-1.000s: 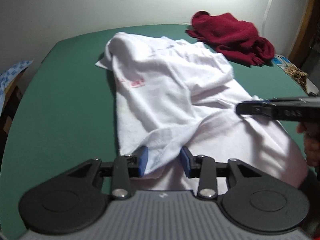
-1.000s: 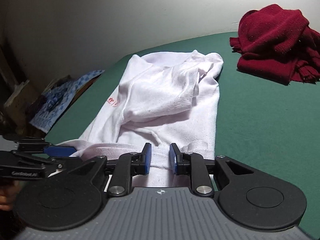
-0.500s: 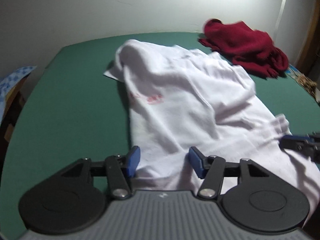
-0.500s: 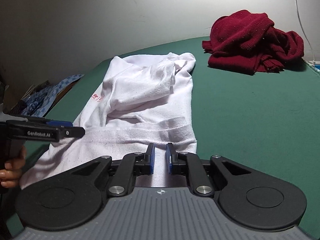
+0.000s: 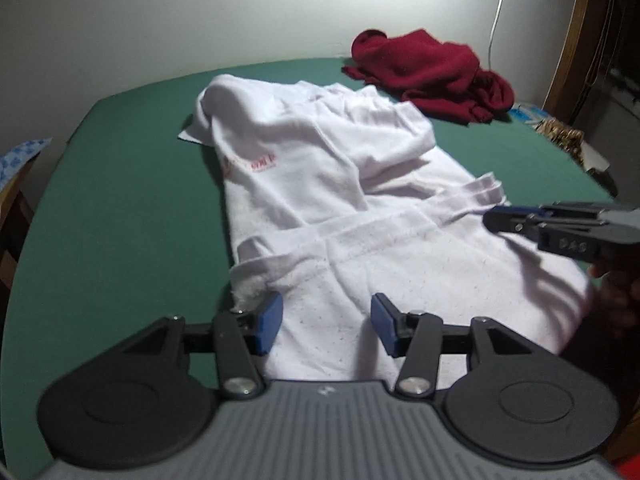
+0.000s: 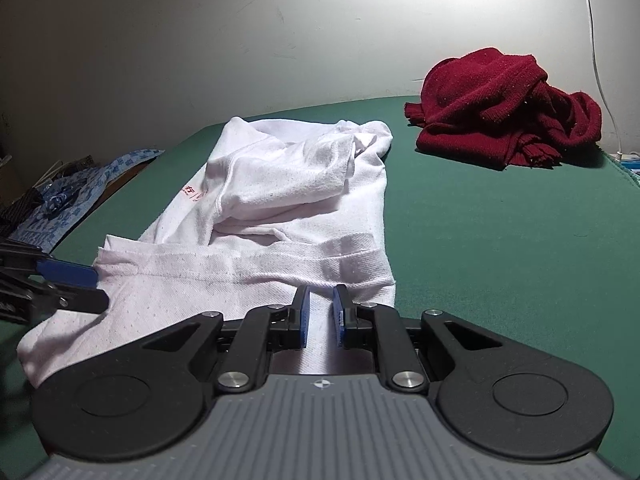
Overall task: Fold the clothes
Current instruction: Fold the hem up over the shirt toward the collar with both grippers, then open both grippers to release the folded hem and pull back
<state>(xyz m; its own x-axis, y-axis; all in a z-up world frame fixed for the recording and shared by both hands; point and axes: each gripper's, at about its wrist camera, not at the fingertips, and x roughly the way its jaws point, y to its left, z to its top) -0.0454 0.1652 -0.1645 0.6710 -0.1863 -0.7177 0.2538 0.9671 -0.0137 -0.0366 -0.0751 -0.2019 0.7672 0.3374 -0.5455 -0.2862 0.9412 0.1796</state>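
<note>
The white shirt (image 5: 340,200) lies spread on the green counter (image 5: 120,220), its near part folded over, small red print on the chest too blurred to read. The left gripper (image 5: 326,326) hovers with fingers wide over the near edge. The right gripper (image 6: 320,316) has fingers narrow, cloth between them, not clamped. A red garment (image 6: 504,108) sits well apart

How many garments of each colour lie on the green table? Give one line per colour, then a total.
White: 1, the white shirt
Dark red: 1 crumpled pile, the red knit; whether it is a single garment cannot be told
Total: 2
</note>
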